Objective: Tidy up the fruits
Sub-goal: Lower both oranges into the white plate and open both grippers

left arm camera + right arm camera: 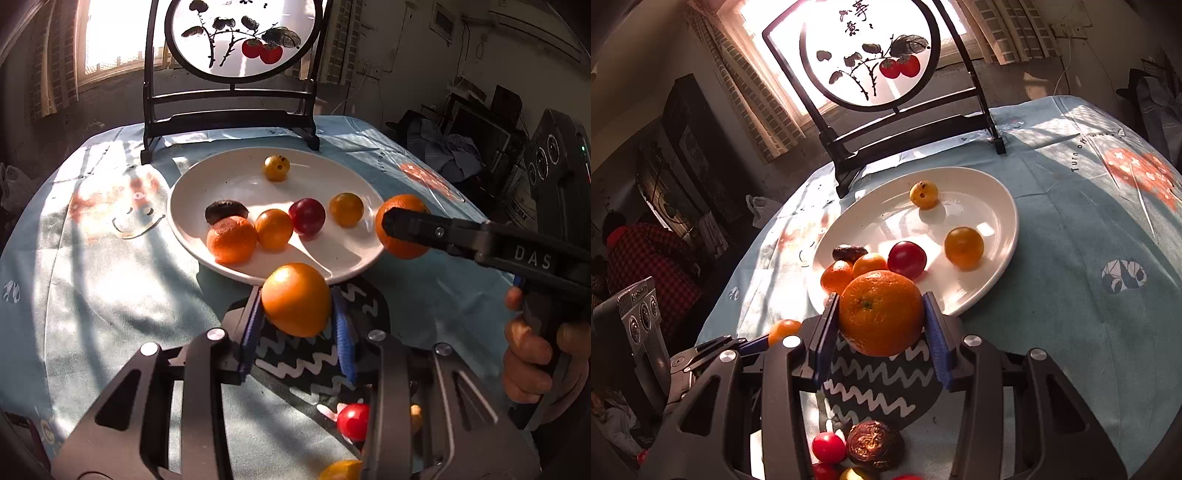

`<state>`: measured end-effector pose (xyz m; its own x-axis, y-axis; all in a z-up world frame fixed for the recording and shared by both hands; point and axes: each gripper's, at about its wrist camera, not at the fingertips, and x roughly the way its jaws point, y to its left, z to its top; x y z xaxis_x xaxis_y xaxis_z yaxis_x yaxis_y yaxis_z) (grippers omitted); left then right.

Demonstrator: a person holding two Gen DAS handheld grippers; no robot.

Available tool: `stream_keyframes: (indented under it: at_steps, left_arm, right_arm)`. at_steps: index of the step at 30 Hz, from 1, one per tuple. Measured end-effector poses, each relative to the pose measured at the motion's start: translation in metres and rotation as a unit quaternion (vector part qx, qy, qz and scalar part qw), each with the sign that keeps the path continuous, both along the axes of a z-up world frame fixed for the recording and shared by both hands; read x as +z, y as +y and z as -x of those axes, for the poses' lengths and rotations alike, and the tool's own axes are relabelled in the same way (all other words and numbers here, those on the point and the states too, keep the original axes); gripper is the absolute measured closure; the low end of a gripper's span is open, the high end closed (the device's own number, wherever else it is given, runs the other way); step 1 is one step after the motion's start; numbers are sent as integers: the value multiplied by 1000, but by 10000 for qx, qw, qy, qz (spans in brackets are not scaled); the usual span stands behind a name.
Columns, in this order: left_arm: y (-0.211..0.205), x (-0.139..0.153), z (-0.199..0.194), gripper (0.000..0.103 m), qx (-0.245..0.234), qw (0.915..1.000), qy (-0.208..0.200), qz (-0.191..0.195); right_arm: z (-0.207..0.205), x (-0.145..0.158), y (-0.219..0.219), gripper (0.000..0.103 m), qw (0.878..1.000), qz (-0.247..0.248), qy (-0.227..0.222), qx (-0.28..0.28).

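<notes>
My left gripper (297, 295) is shut on a smooth orange fruit (295, 301), held just above the near rim of the white plate (236, 184). My right gripper (881, 299) is shut on a large dimpled orange (881, 314) over the plate's near rim (975, 299). From the left wrist view that orange (400, 229) hangs at the plate's right edge. On the plate lie a spotted yellow fruit (276, 168), a dark fruit (226, 211), a tangerine (231, 239), a red plum (306, 216) and two small orange fruits.
A round painted screen on a dark stand (229, 122) stands behind the plate. Loose fruit lies near the table's front: a red one (828, 446) and a dark brown one (873, 445). A person in red checks (646, 258) sits off the table's left.
</notes>
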<state>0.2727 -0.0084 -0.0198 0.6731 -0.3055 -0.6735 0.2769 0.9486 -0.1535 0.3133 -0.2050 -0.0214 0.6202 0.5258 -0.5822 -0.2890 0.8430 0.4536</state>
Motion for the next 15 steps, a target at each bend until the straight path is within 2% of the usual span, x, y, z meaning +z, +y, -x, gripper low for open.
stream_keyframes:
  at_steps: [6, 10, 11, 12, 13, 15]
  left_arm:
    - [-10, 4, -50, 66, 182, 9997, -163, -32]
    - [-12, 0, -65, 66, 240, 9996, -105, -61]
    - [-12, 0, -64, 50, 297, 9994, -136, -94]
    - [-10, 3, -61, 21, 403, 9988, -228, -137]
    - [-7, 8, -56, 15, 531, 9977, -411, -121]
    - [-1, 17, -46, 13, 575, 9965, -600, -98]
  right_arm:
    - [-36, -11, -7, 58, 9999, -57, 70, -136]
    - [-53, -18, -4, 57, 9998, 28, 156, -83]
    - [-55, -20, -3, 53, 9997, 68, 217, -84]
    - [-56, -20, -4, 49, 9995, 99, 273, -81]
    - [-55, -19, -5, 49, 9995, 98, 271, -108]
    - [-49, -14, -9, 49, 9998, 14, 169, -71]
